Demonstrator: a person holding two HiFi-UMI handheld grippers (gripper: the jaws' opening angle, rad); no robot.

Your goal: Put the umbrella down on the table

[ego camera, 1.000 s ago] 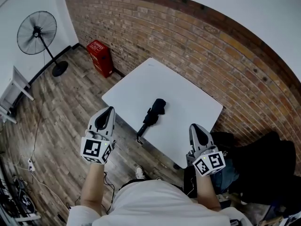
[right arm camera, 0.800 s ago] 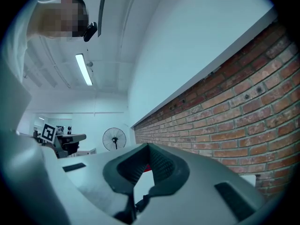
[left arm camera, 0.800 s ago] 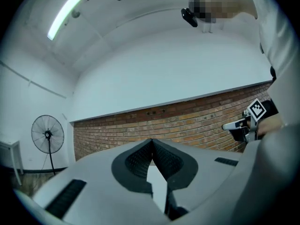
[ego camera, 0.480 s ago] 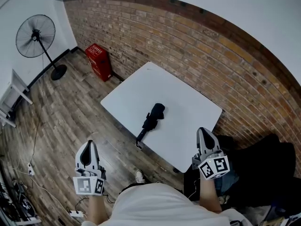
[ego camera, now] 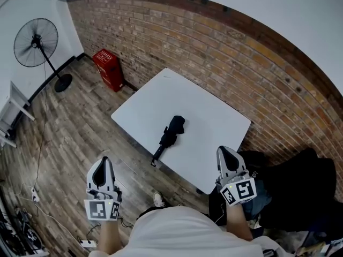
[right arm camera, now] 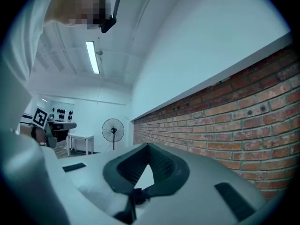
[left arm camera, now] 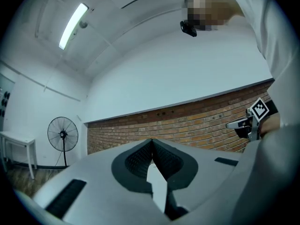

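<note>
The black umbrella [ego camera: 170,134] is folded up and lies flat on the white counter [ego camera: 214,116]. It is by the counter's near edge, and its thin end reaches right to that edge. Nothing is touching it. It looks like the job is done, because the umbrella rests on the counter all by itself.

The left tongs [ego camera: 103,161] are off the counter's near corner, over the wooden floor [ego camera: 69,122]. Their jaws are pressed together with nothing in them. The right tongs [ego camera: 224,151] are just off the counter's near edge on the other side. Their tips meet too, and they hold nothing. Both are probably held away from the counter because there is nothing left to carry.

A red box [ego camera: 109,68] stands on the floor past the counter's far left corner, against the brick wall [ego camera: 225,47]. It has white writing on top, but that is too small to read. A fan [ego camera: 35,36] stands farther from the counter that way. The marker cubes [ego camera: 238,190] on the tongs show black and white square shapes, not words. I see no other labels or names.
</note>
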